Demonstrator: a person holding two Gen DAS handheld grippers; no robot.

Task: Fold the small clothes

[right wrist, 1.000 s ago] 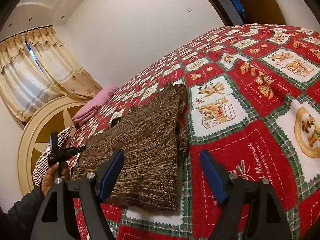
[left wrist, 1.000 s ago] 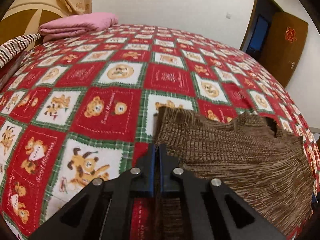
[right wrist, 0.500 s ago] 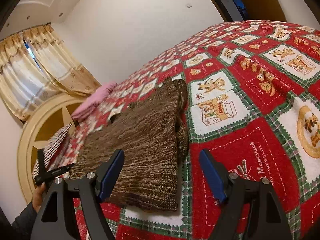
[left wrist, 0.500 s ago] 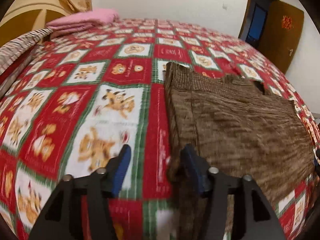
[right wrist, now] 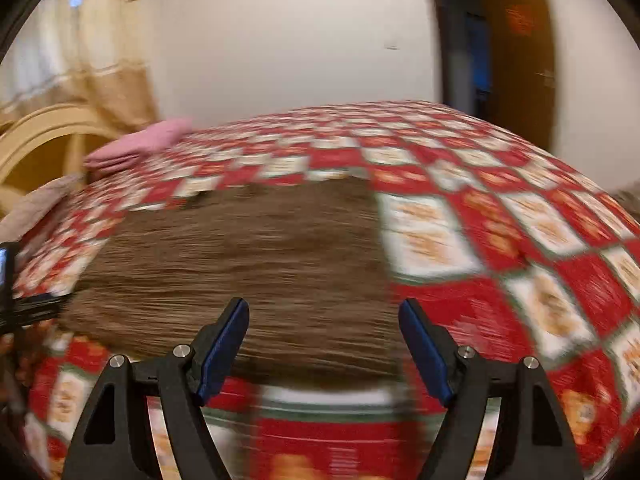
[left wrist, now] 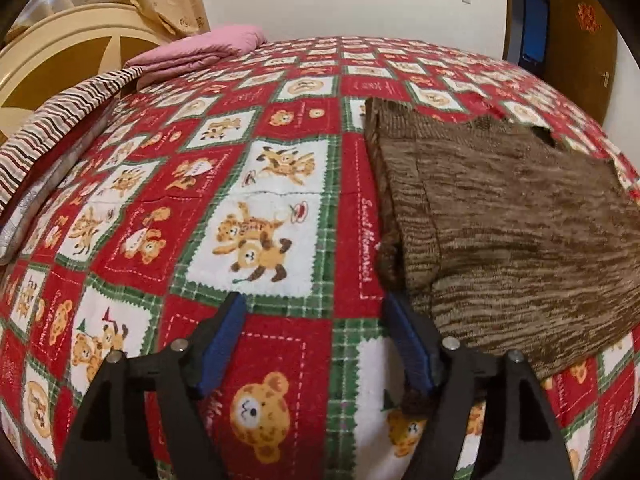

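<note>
the left claw (left wrist: 312, 340) has let go and drawn off the brown sweater (left wrist: 500, 224), jaws just opened and empty beside its folded edge on the quilt (left wrist: 256, 200), while the right claw (right wrist: 324, 344) hangs released; soft, floppy knit, best pinched at a corner.

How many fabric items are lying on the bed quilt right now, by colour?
Brown: 1, the knit sweater
Pink: 1, the folded blanket
Striped: 1, the striped cloth at the edge
Total: 3
</note>
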